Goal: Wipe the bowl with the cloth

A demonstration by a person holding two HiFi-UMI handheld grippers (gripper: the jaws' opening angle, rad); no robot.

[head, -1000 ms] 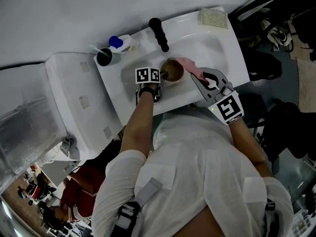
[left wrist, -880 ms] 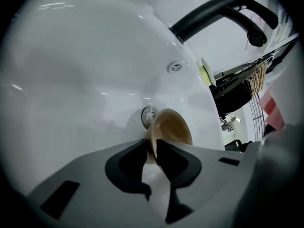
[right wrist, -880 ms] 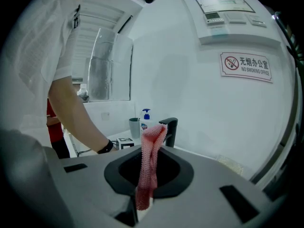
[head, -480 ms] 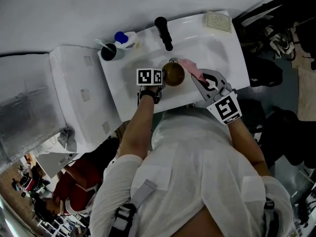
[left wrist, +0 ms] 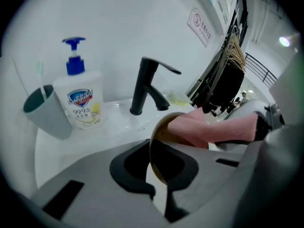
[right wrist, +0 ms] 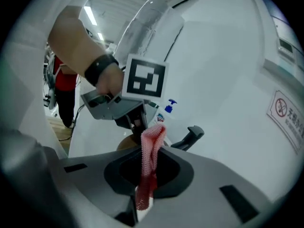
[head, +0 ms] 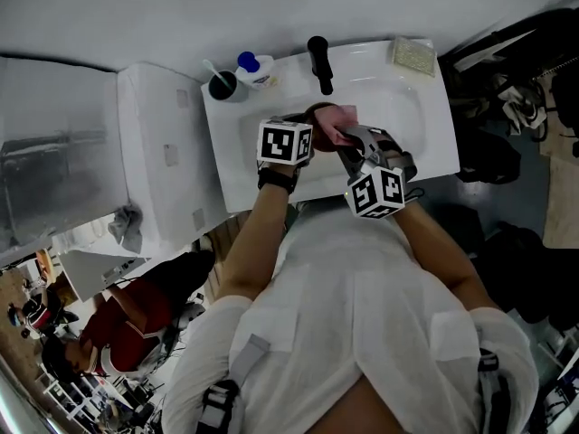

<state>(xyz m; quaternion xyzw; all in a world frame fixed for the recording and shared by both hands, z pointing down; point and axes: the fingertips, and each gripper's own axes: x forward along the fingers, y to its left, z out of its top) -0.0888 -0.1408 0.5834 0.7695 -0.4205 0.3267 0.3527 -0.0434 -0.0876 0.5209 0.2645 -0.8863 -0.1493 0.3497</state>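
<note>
Over a white sink [head: 425,125], my left claw [left wrist: 159,175] grips the bowl [left wrist: 164,127] by its rim, tilted, probably so the cloth [right wrist: 151,146] pinched in my right claw [right wrist: 145,184] reaches inside.

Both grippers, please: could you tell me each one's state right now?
Left gripper: closed on the rim of the bowl.
Right gripper: closed on the pink cloth.

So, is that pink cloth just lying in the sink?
No, the right gripper pinches the cloth, held up at the bowl.
</note>
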